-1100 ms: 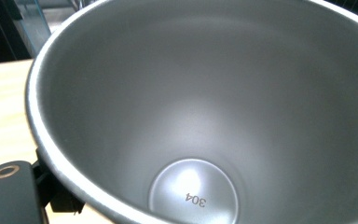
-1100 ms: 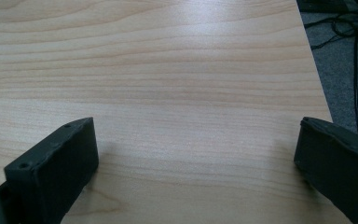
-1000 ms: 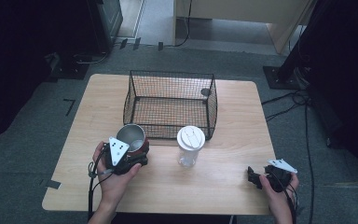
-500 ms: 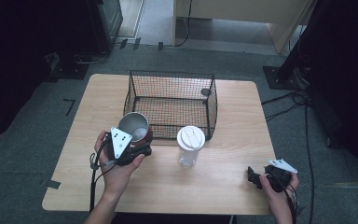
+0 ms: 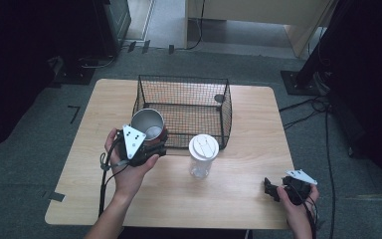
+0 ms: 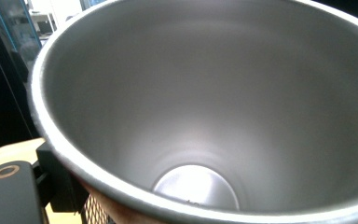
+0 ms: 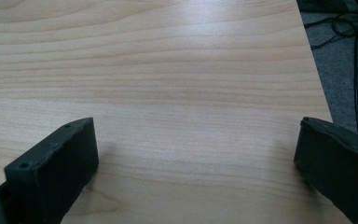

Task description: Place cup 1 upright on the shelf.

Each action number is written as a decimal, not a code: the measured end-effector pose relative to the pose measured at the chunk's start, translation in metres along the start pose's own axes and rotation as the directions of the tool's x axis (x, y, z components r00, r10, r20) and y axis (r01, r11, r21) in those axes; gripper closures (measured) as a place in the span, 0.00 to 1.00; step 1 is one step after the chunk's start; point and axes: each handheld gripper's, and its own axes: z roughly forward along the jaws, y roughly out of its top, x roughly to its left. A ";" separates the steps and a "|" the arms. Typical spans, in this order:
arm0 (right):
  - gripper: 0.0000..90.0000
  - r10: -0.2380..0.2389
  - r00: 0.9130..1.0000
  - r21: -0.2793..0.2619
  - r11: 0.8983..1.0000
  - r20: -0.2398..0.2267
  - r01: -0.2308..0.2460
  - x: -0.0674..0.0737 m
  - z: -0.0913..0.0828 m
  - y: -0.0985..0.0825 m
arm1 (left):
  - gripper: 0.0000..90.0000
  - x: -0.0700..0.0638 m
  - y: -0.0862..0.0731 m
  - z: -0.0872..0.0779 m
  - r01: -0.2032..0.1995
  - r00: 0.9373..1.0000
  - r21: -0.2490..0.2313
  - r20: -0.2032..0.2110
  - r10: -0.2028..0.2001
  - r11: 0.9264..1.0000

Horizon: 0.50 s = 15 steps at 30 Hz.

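1. Your left gripper [image 5: 151, 144] is clamped on the steel cup [image 5: 147, 124]. In the high view the cup sits at the gripper's front end, just past the grey plate.
2. Cup axis: tilted, not upright. The open mouth faces up and back toward you and the high camera, and the base points away and down toward the wire basket [image 5: 183, 110]. The long axis runs roughly along the gripper's own line.
3. In the left gripper view you're looking straight down the bore: rim [image 6: 70, 154] close to the lens, round bottom [image 6: 196, 186] low and centre. The cup is right in front of the camera; one black jaw shows at lower left, outside the rim.
4. Whether the cup is clear of the table [image 5: 238, 194] can't be told. It's against the basket's near-left corner, outside the mesh as far as I can see.
5. A clear plastic cup with a white lid [image 5: 202, 155] stands upright just beside your left gripper, on its right.
6. Your right gripper [image 5: 271, 188] is well apart, at the near-right corner of the table. Its jaws are spread wide with nothing between them, bare wood under them in the right gripper view.
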 end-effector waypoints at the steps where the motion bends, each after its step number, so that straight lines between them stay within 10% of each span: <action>1: 0.00 0.001 1.000 0.000 1.000 0.000 -0.001 0.000 0.000 0.000 | 0.10 0.000 0.001 0.001 0.000 1.000 -0.002 0.002 0.000 1.000; 15: 0.00 0.001 1.000 0.000 1.000 0.000 -0.001 0.000 0.000 0.000 | 0.10 -0.002 0.016 0.016 0.010 1.000 -0.041 0.002 -0.010 0.999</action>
